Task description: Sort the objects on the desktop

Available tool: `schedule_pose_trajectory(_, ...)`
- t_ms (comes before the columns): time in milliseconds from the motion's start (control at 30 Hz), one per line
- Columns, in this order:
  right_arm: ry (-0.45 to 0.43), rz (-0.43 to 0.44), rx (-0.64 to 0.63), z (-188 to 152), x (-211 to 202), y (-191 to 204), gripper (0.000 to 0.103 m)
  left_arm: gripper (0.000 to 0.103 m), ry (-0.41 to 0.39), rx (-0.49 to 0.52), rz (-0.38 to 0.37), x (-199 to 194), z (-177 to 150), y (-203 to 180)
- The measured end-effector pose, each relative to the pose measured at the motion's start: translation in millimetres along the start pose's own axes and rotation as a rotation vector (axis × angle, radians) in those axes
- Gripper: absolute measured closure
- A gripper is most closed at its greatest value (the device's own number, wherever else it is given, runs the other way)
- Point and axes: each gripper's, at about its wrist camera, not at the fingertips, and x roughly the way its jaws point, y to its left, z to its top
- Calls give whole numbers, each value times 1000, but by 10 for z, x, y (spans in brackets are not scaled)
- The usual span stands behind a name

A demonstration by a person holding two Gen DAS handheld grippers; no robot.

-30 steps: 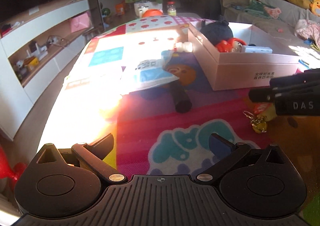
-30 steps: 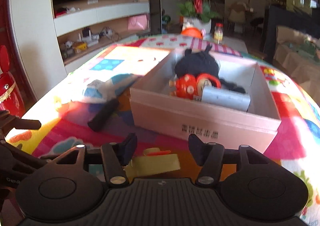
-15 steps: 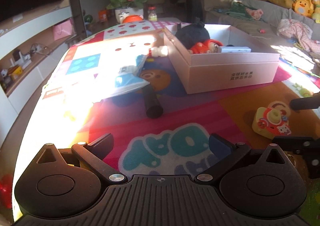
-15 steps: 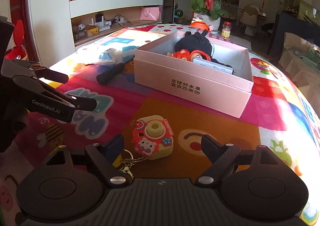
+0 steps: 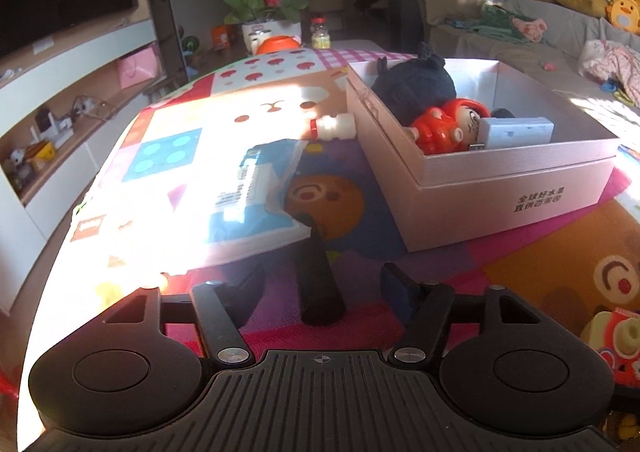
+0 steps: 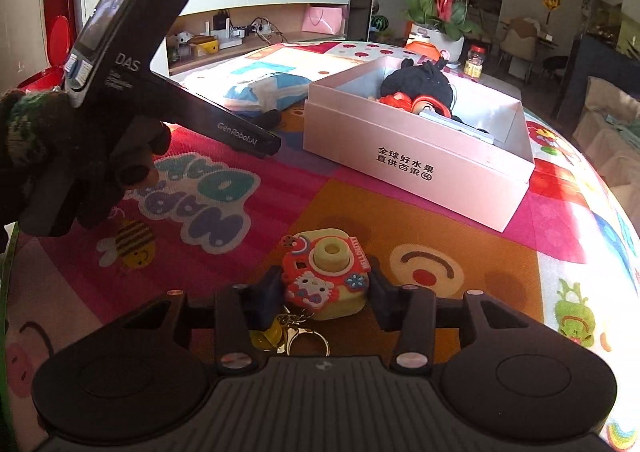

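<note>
Your right hand-held gripper (image 6: pixel 326 298), jaws just closing, clasps the red-and-yellow toy camera keychain (image 6: pixel 326 278) on the tabletop, your left (image 5: pixel 322 292) closes around the black cylinder (image 5: pixel 318 280) without pressing it yet, while the pale cardboard box (image 6: pixel 420 168) already holds several toys.

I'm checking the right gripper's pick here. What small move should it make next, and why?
Probably lift: the right gripper has just been closing and its pads flank the toy camera, apparently pressing it. The pink box beyond stands open.
</note>
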Motion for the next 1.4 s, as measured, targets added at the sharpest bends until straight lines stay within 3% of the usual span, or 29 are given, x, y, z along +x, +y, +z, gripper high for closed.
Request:
schedule_pose_trajectory(67, 8, -9, -5, 6, -32, -12, 58, 59, -20, 27, -21, -50, -47, -31)
schedule_pose_trajectory(100, 12, -13, -8, 5, -43, -18, 58, 70, -29, 47, -32, -91, -78, -55)
schedule_pose_trajectory(133, 15, -16, -8, 10, -44, -21, 58, 72, -38, 68, -55, -154, -125, -85)
schedule_pose_trajectory(200, 23, -21, -7, 16, -35, -19, 58, 72, -41, 90, -120, -306, -223, -137)
schedule_pose_trajectory(333, 20, -25, -13, -1, -26, 11, 58, 69, -18, 98, -317, -629, -431, -188)
schedule_pose_trajectory(367, 18, -27, -12, -9, -23, 17, 58, 67, -17, 109, -333, -693, -481, -201)
schedule_pose_trajectory(500, 19, -37, -4, -36, -12, 21, 58, 46, -43, 193, -230, -798, -626, -209)
schedule_pose_trajectory(600, 6, -41, -11, -65, -41, 37, 54, 34, -46, 190, -135, -753, -623, -83)
schedule_pose_trajectory(700, 0, -49, -11, -91, -48, 47, 53, 33, -65, 155, -20, -691, -522, 71)
schedule_pose_trajectory(733, 0, -51, -9, -94, -42, 42, 53, 32, -66, 120, -50, -692, -466, 130)
schedule_pose_trajectory(800, -1, -49, 0, -104, -37, 22, 53, 24, -57, 53, -184, -716, -381, 182)
schedule_pose_trajectory(867, -3, -42, 8, -110, -39, 3, 52, 16, -56, 49, -313, -706, -324, 104)
schedule_pose_trajectory(933, -9, -36, 15, -116, -36, -8, 52, 12, -47, 84, -367, -616, -273, -63)
schedule_pose_trajectory(1067, -49, -11, 29, -108, -27, 4, 52, 11, -1, 97, -384, -378, -153, -349)
schedule_pose_trajectory(1200, -30, -13, 17, -130, -21, -23, 57, 11, 8, 128, -360, -318, -79, -557)
schedule_pose_trajectory(1333, -15, -78, 12, -199, -131, -131, 57, 12, 15, 165, -361, -303, -61, -670)
schedule_pose_trajectory(1400, 0, -100, 34, -237, -175, -212, 57, 18, 28, 177, -358, -267, -82, -714)
